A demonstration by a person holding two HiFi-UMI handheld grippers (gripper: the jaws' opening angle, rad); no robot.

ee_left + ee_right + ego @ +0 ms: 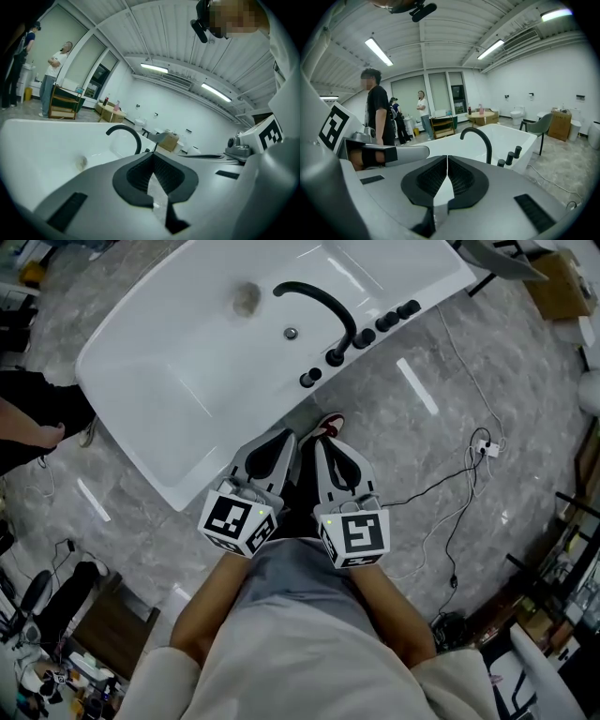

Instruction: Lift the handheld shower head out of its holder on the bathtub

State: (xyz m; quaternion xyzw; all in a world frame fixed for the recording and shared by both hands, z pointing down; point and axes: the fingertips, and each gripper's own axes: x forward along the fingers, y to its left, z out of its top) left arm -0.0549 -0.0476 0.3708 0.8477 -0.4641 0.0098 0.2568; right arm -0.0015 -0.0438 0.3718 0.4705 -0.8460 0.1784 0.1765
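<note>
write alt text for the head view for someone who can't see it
A person holds the left gripper and right gripper side by side, both shut, pointing at a white bathtub with a black curved faucet on its near rim.

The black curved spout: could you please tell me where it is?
The spout stands upper centre in the head view, on the bathtub's near rim beside a row of black knobs.

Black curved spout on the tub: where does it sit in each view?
Head view: spout at top centre, on the tub's near rim.
Left gripper view: left of centre.
Right gripper view: right of centre.
Shared landmark: white bathtub.
</note>
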